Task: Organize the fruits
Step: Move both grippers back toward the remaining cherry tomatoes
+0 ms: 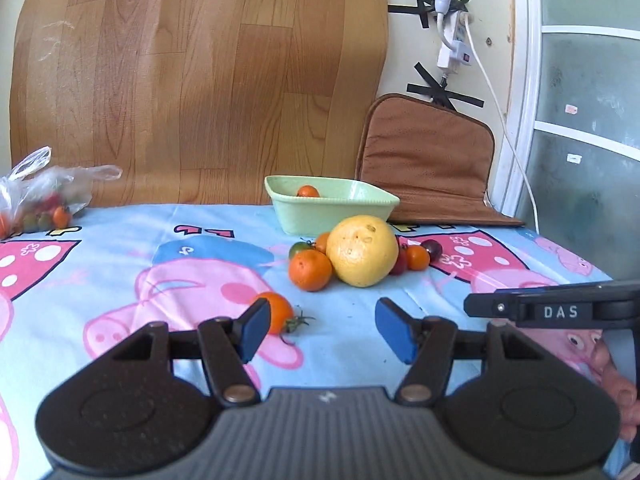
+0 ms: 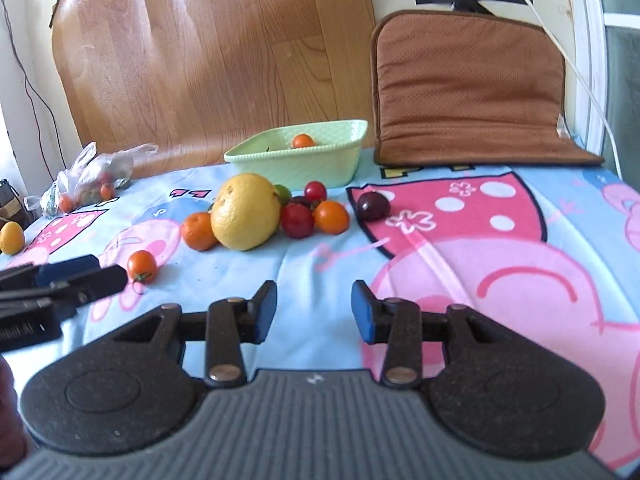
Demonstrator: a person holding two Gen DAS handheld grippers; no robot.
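A green bowl holds one small orange fruit; the bowl also shows in the right wrist view. In front of it lie a big yellow grapefruit, a tangerine and several small tomatoes, with a dark plum to the right. A lone orange tomato lies just past my left gripper's left fingertip. My left gripper is open and empty. My right gripper is open and empty, low over the cloth, short of the fruit pile.
A plastic bag of small tomatoes lies at the far left. A brown cushion leans on the wall at the back right. A yellow fruit sits at the left edge. A cartoon cloth covers the table.
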